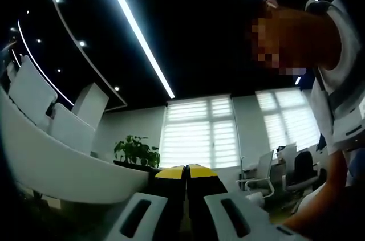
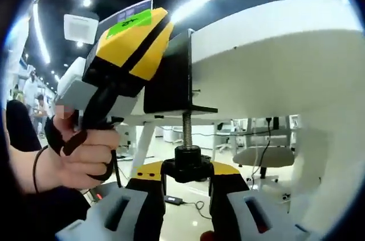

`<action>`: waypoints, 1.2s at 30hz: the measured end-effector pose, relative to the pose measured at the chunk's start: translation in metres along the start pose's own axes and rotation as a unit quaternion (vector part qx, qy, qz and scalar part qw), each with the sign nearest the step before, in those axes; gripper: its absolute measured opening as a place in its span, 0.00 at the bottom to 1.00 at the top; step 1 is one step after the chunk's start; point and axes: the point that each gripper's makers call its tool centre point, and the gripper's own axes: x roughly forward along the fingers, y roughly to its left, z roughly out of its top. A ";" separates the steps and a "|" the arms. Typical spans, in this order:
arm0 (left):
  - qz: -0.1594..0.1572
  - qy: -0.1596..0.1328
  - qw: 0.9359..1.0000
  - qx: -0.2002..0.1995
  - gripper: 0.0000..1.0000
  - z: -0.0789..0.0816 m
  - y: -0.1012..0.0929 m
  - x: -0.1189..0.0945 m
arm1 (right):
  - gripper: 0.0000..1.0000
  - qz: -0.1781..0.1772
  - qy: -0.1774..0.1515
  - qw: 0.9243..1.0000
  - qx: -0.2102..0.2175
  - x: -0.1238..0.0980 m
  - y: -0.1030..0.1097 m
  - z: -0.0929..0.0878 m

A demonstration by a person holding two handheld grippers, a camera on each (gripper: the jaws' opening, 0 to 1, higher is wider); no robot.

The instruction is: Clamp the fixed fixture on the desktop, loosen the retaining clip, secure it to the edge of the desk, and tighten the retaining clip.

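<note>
The black clamp fixture (image 2: 171, 76) sits on the edge of the white tabletop (image 2: 274, 41), its body wrapped over the edge and a threaded screw (image 2: 186, 130) running straight down from it to a black round knob (image 2: 187, 164). That screw's long axis points directly toward the right hand-held gripper (image 2: 187, 187), which lies just below it; the knob sits between that gripper's yellow-tipped jaws, which appear pressed in against its sides, pinching it. Turning the knob about this axis looks like the tightening step. Up and to the left of the right gripper, the left hand-held gripper (image 2: 134, 39), gripped by a person's hand (image 2: 85, 155), lies against the fixture's side, though whether it touches it cannot be told. In the left gripper view, the left gripper's jaws are pressed together with nothing seen between them. Beyond them are blinded windows (image 1: 199, 130) and a potted plant (image 1: 137, 151).
</note>
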 end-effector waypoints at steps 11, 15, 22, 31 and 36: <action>0.001 0.000 1.000 0.000 0.02 0.000 -0.001 0.000 | 0.45 -0.246 0.025 0.969 -0.003 -0.045 -0.004 0.000; 0.002 0.002 1.000 0.002 0.02 0.000 0.000 0.000 | 0.45 -0.254 0.046 0.965 -0.055 -0.034 0.012 -0.007; 0.002 0.001 1.000 -0.006 0.02 0.000 0.001 0.001 | 0.41 -0.277 0.040 0.959 -0.046 -0.014 -0.004 -0.005; 0.000 -0.005 1.000 -0.010 0.02 0.001 0.001 0.000 | 0.24 -0.282 0.040 0.958 -0.034 -0.013 -0.014 -0.007; 0.001 -0.004 1.000 -0.008 0.02 0.001 0.001 0.000 | 0.09 -0.200 0.036 0.979 -0.016 -0.005 -0.009 -0.012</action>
